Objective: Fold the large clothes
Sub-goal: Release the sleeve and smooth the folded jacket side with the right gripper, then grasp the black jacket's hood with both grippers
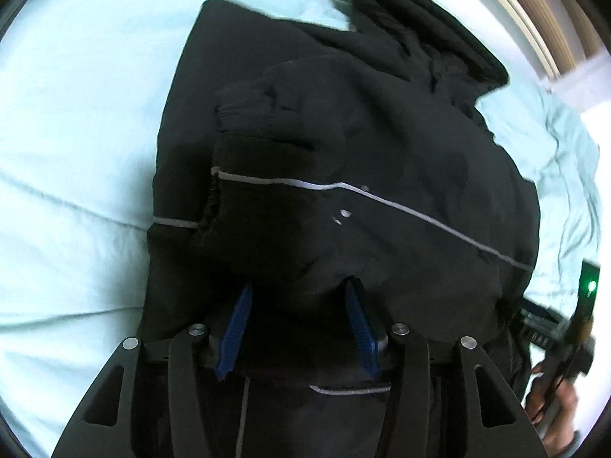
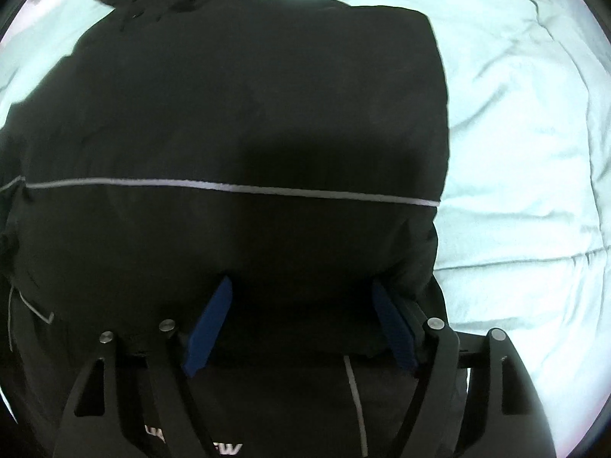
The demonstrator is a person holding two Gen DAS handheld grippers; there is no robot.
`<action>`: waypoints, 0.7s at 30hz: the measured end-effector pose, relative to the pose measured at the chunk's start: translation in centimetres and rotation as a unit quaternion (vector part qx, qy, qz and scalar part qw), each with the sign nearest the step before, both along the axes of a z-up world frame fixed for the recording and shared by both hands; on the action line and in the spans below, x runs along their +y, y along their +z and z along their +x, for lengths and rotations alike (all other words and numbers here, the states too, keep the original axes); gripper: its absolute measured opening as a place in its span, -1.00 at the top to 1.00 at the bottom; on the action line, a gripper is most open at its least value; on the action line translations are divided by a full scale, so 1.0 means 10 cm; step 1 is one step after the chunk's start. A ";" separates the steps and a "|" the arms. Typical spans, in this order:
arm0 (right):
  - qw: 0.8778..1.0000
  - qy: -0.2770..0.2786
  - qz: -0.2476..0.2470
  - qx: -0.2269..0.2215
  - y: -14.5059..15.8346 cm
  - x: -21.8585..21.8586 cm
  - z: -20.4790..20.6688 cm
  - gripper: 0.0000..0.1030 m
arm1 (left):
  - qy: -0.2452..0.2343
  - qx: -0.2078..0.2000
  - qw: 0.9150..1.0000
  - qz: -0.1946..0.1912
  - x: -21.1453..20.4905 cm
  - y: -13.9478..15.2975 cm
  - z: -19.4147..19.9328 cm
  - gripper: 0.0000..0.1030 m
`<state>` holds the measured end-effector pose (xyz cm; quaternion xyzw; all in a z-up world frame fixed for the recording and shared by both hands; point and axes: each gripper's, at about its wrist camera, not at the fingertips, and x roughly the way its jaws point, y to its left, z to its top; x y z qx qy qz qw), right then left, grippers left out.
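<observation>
Both hand-held grippers point steeply down over a bulky black padded jacket with thin grey reflective piping (image 1: 343, 175), which lies part-folded on a pale mint bedsheet (image 1: 76, 114). Left gripper (image 1: 298, 297) stands half open with dark cloth bunched between its blue pads (image 1: 235, 328); whether they pinch it I cannot tell. Right gripper (image 2: 301, 294) stands wider, and no grip shows there. That jacket looks soft, thick and springy, fairly heavy, with a slick shell that may slide. I would take it at the hem corners or piped seam, through every layer.
</observation>
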<state>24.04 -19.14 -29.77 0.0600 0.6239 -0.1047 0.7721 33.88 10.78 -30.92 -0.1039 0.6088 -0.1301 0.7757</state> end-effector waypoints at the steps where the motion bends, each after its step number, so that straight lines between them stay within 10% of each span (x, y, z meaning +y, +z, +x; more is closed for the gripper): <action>1: 1.000 -0.006 0.001 -0.001 0.06 -0.01 -0.03 -0.49 | -0.009 -0.004 1.000 -0.002 0.00 0.07 -0.02 -0.02; 11: 0.993 -0.025 0.031 -0.112 1.17 -0.35 0.38 -0.49 | -0.008 -0.160 0.983 -0.088 0.21 1.33 0.63 -0.02; 21: 0.977 -0.022 0.064 -0.203 1.01 -0.78 2.11 -0.49 | -0.010 -0.166 0.983 -0.080 -0.25 0.96 2.16 -0.02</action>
